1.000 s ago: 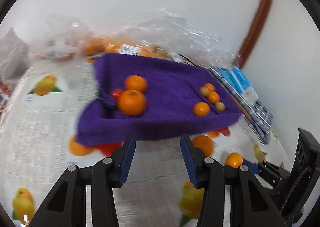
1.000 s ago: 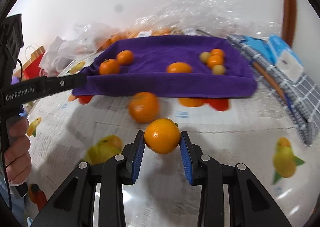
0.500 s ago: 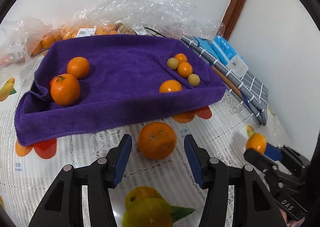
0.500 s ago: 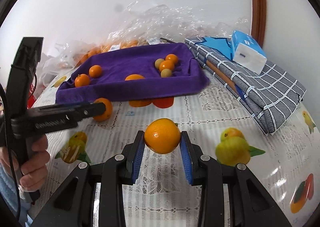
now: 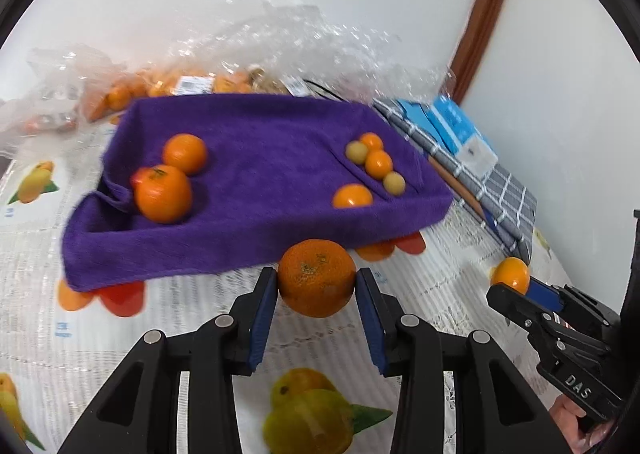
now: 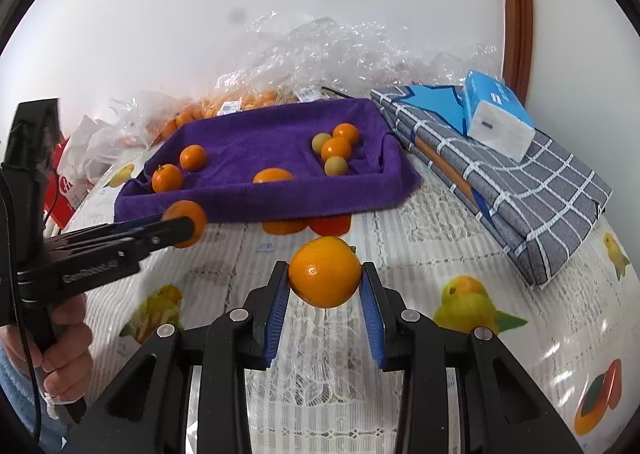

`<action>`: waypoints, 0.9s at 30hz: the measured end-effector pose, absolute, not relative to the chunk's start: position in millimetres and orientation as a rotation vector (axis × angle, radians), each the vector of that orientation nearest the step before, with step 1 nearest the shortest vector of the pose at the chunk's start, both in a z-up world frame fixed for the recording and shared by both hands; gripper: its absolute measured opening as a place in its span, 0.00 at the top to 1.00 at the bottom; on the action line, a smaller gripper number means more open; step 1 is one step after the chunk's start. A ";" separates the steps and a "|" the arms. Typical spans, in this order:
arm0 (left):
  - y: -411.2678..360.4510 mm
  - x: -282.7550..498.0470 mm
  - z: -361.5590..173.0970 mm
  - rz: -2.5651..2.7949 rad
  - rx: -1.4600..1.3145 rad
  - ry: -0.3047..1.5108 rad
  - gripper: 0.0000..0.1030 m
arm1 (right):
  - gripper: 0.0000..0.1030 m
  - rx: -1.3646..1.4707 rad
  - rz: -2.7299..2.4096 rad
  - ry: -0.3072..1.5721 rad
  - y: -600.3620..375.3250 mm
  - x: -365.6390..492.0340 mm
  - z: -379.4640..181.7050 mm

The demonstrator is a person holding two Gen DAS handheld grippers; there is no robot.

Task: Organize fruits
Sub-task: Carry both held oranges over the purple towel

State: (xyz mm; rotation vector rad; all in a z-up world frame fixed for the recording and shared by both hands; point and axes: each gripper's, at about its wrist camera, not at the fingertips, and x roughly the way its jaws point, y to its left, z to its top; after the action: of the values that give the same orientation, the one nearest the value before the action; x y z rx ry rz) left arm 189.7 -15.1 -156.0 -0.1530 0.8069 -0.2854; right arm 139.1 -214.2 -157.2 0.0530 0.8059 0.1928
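My left hand-held gripper (image 5: 316, 286) pinches a rough-skinned orange (image 5: 317, 277) just short of the purple towel-lined tray (image 5: 256, 242); my right hand-held gripper (image 6: 325, 286) clamps a smoother orange (image 6: 325, 271) over the worktop (image 6: 432, 246). Both fruits are round and held only at their sides, so a tilt could roll one out. Releasing too early at the tray's soft front wall would send it onto the worktop.
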 end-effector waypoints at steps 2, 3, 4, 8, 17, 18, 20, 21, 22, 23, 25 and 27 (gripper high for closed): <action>-4.7 189.7 -150.9 -0.271 -0.184 0.799 0.63 | 0.66 0.051 0.195 0.798 -213.3 143.6 -152.3; 2.7 190.1 -146.6 -0.272 -0.211 0.792 0.63 | 0.66 0.052 0.194 0.795 -212.9 145.5 -150.6; 8.4 191.0 -142.9 -0.268 -0.230 0.786 0.63 | 0.66 0.052 0.194 0.791 -212.8 148.6 -148.6; 24.1 196.6 -125.0 -0.225 -0.248 0.744 0.63 | 0.66 0.050 0.188 0.773 -211.9 168.5 -139.2; 37.9 236.3 -100.2 -0.135 -0.231 0.672 0.63 | 0.66 0.043 0.206 0.726 -204.2 228.6 -124.0; 38.7 243.3 -100.8 -0.139 -0.238 0.671 0.63 | 0.66 0.042 0.213 0.725 -202.6 235.1 -123.3; 39.2 258.8 -105.1 -0.152 -0.258 0.679 0.63 | 0.66 0.042 0.239 0.725 -197.3 251.5 -124.0; 39.0 268.8 -109.1 -0.154 -0.264 0.687 0.63 | 0.66 0.041 0.249 0.729 -195.4 257.6 -125.3; 38.7 275.1 -112.6 -0.155 -0.266 0.692 0.63 | 0.66 0.040 0.259 0.734 -192.9 264.3 -127.3; 37.2 281.8 -116.8 -0.156 -0.268 0.700 0.63 | 0.66 0.039 0.276 0.742 -189.4 273.3 -131.1; 35.3 292.7 -127.6 -0.160 -0.274 0.723 0.63 | 0.66 0.044 0.294 0.759 -185.9 283.2 -137.8; 35.9 296.0 -140.6 -0.169 -0.286 0.738 0.63 | 0.66 0.056 0.311 0.778 -183.8 290.7 -149.0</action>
State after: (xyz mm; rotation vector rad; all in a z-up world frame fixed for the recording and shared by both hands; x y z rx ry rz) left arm 296.0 35.9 -140.6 -0.2864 0.7384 -0.1694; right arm 290.7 -183.8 -149.0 0.0562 0.7778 0.3109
